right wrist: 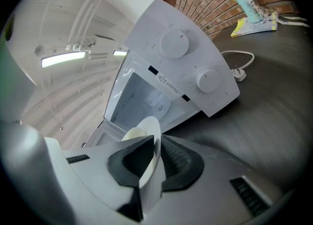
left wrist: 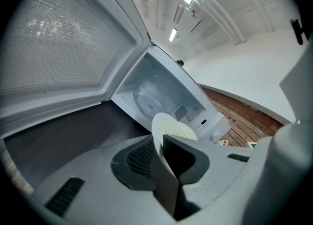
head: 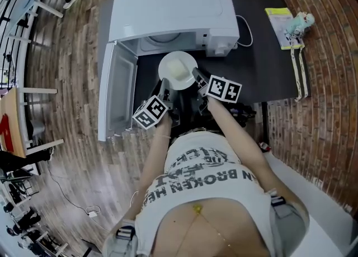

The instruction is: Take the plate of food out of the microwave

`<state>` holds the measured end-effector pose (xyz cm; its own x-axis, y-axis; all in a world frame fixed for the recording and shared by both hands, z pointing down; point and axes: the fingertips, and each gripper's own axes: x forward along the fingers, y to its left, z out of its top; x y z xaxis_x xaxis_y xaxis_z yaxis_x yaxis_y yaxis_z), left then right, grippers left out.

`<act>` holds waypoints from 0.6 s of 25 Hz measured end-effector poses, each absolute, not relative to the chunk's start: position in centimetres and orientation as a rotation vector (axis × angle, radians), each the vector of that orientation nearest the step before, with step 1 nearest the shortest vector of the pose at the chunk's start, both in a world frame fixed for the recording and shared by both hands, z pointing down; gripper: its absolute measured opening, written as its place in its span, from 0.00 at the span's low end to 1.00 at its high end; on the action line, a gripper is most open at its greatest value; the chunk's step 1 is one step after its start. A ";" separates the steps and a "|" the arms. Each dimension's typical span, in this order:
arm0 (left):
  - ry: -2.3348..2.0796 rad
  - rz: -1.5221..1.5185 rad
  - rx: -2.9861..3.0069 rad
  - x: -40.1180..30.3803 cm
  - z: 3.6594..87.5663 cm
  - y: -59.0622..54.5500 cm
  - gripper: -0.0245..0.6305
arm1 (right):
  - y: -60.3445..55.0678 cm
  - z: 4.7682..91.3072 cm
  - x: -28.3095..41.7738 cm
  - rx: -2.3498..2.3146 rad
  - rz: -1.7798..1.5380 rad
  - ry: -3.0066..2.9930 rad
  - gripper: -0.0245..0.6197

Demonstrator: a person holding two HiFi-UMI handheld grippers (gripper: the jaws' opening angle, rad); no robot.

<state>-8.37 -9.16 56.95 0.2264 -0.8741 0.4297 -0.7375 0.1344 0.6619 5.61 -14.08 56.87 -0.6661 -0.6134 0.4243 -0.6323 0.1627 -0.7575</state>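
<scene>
The left gripper (left wrist: 160, 150) and right gripper (right wrist: 155, 158) each have jaws pinching only the thin rim of the plate of food (head: 178, 70). If one hand tilts or pulls unevenly, I judge the rim could slide out from between the jaws and the plate would drop onto the tabletop (head: 268, 60) beneath them.

White T-shirt (head: 163, 193), black lettering (head: 208, 175); grey left tool (left wrist: 157, 141) and right tool (right wrist: 155, 143), black pads (left wrist: 139, 158).

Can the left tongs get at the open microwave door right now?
Probably not yet: the door stands open close by, but the left tongs are shut on the plate rim, sharing it with the right tongs.
</scene>
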 end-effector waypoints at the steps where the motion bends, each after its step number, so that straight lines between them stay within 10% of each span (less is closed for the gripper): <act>1: -1.538 -0.200 1.630 -8.2 56.8 -9.0 0.13 | -13.9 56.9 5.7 1.271 1.571 -2.380 0.10; 15: -1.553 -0.194 1.619 -5.2 57.2 -6.7 0.13 | -11.8 57.5 8.4 1.238 1.566 -2.374 0.10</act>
<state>-5.21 -6.71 57.23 0.2128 -0.8748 0.4353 -0.7410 0.1459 0.6555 8.43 -11.77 57.51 -0.6808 -0.5908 0.4331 -0.6307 0.1721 -0.7567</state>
